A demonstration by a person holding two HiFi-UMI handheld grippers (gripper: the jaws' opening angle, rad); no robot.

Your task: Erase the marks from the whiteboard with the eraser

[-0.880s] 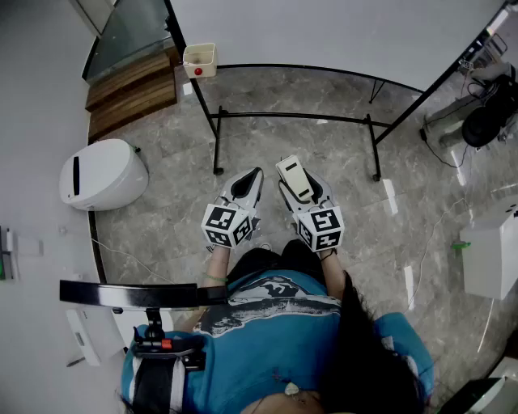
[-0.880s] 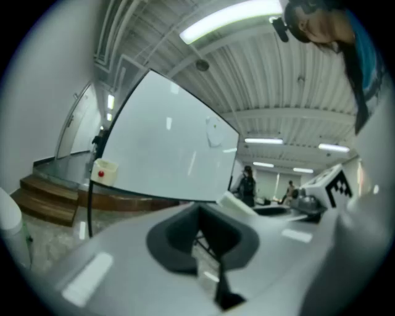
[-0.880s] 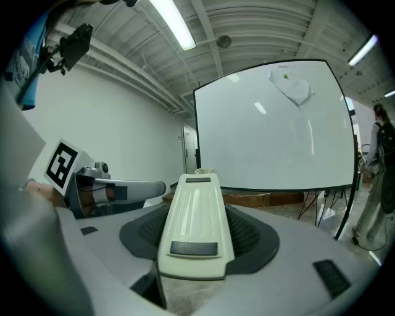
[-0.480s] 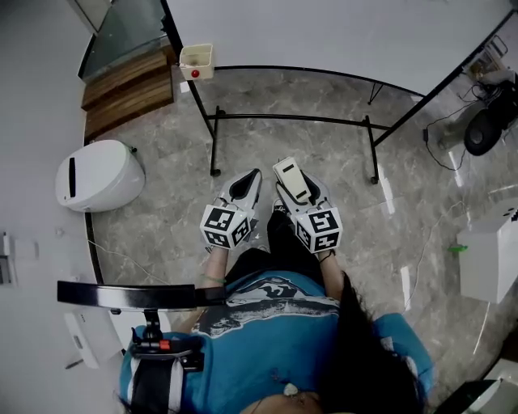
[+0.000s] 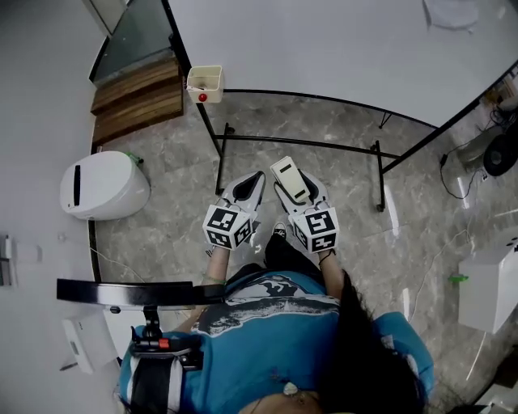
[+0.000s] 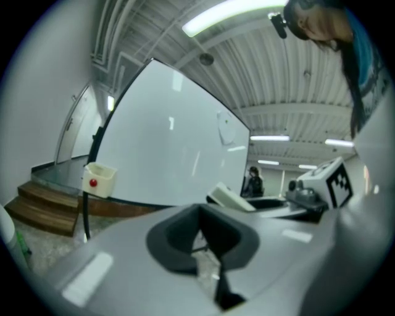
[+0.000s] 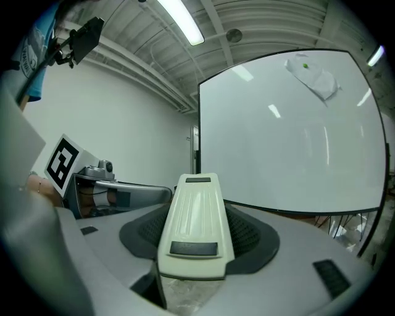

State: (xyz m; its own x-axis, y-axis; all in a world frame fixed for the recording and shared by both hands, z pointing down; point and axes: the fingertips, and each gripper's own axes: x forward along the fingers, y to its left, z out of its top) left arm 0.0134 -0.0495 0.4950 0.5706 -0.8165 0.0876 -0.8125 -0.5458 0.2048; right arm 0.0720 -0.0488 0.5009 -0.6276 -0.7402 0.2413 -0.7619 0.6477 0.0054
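The eraser (image 5: pixel 291 179), a cream block with a ribbed back, is gripped lengthwise in the right gripper (image 5: pixel 297 191), whose 2 jaws are clenched against its sides; in the right gripper view the eraser (image 7: pixel 194 222) is seen jutting forward from the right gripper (image 7: pixel 196 250) toward the left edge of the whiteboard (image 7: pixel 290 129). It is held over the floor (image 5: pixel 340 174) in front of the person (image 5: pixel 267 323), apart from the board. The left gripper (image 5: pixel 245 187) is held just beside it, with its jaws pressed together and nothing between them, as is seen in the left gripper view (image 6: pixel 200 242). The whiteboard (image 5: pixel 340 40) is carried on a black stand (image 5: pixel 299 144) ahead of both grippers. A pale smudged mark (image 7: pixel 315 79) with a small green dot is seen near the board's upper right, and shows in the head view at the top right (image 5: pixel 449 12). A small cream box (image 5: pixel 204 82) with a red dot is fixed at the board's lower left corner. Further left, wooden steps (image 5: pixel 137 95) and a white rounded bin (image 5: pixel 104 184) are seen on the floor
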